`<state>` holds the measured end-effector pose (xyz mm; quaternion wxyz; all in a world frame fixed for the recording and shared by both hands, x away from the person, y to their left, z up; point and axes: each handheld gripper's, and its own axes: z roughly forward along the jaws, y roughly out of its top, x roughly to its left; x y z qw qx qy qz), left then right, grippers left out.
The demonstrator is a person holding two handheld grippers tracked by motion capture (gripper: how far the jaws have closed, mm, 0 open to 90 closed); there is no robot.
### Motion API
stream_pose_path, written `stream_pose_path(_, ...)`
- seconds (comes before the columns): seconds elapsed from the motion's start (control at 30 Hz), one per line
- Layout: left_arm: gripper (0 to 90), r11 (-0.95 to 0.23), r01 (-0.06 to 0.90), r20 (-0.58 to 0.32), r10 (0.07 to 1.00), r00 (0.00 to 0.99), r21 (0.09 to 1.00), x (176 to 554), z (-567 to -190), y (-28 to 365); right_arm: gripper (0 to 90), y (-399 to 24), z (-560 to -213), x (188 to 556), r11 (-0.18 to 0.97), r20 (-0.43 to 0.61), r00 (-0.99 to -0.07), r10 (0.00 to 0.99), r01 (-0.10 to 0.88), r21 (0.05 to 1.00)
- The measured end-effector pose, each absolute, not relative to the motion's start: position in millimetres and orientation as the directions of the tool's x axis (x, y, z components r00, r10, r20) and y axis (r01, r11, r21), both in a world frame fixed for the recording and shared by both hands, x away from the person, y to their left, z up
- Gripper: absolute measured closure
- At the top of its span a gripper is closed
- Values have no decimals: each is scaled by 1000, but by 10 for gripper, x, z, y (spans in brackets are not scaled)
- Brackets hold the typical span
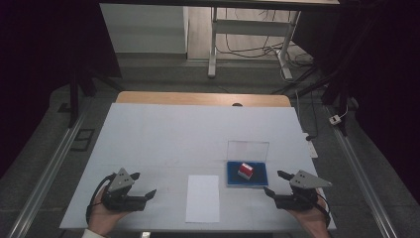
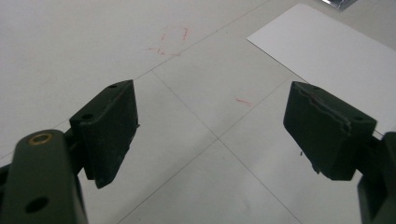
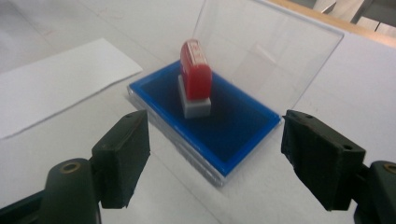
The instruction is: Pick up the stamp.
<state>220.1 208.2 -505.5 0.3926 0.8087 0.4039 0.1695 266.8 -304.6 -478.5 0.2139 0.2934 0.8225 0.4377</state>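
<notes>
Table: white top, wood edge at far side, faint grid lines and red pen marks on the surface near the L gripper.

Paper: blank white sheet, near-centre, long axis running near-to-far. Lies between the two grippers, touching neither.

Pad box: blue ink pad in a clear case, lid standing upright at the far edge. Sits just right of the paper, apart from it.

Stamp: red body on a grey base, standing on the blue pad, approx. centred, slightly tilted. In the right gripper view its long axis runs roughly away from the camera, so the broad red flanks face the jaw pads.

R gripper: near-right, just right of the box's near-right corner. Jaws spread wide, nothing between them. Right gripper view has stamp and box dead ahead, framed between the pads.

L gripper: near-left, well apart from the box, with the paper in between. Jaws spread wide, empty, over bare table.

Assessment: stamp lies to the far-left of the R gripper, close by; R is clearly the nearer hand. Likely move: R goes fwd over the box's near wall and closes across the stamp's narrow width. Risk: upright lid behind the stamp limits overshoot.
</notes>
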Motion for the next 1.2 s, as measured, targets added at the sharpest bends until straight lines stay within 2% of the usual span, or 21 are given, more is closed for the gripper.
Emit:
stream_pose_path(0.5, 191, -380, 516, -30, 783, 621, 768, 2268, -5070, 1999, 270, -2928, -4553, 2771, 447, -107, -749, 654, 269, 853)
stream_pose_path(0.63, 191, -377, 520, -35, 784, 620, 767, 2263, -5081, 1985, 278, -2843, -4478, 2810, 479, -129, -759, 639, 261, 838)
stream_pose_path(1.2, 192, -375, 524, -34, 788, 614, 765, 2275, -5094, 1984, 284, -2502, -4318, 3118, 523, -105, -776, 621, 312, 793)
